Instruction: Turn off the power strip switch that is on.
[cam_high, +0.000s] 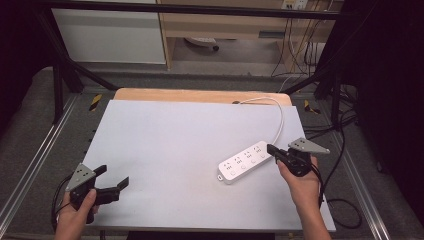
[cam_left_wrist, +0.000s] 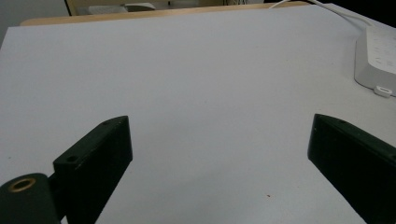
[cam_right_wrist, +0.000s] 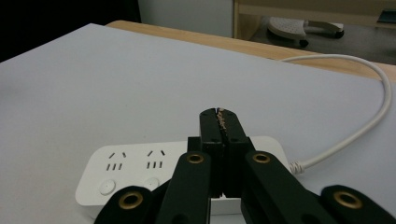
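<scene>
Power strip (cam_high: 245, 162) under shut R gripper (cam_high: 270, 149)

White table (cam_high: 165, 150); white power strip (cam_high: 245, 162) lying flat, right side.

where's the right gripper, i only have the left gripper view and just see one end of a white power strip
observer: the right gripper is at the cable end of the power strip, on the right side of the table.
operator: jaws open or shut
observer: shut, tips above the strip, nothing visible between them.
operator: where does the cable go
observer: the white cable loops to the table's far edge.
</scene>
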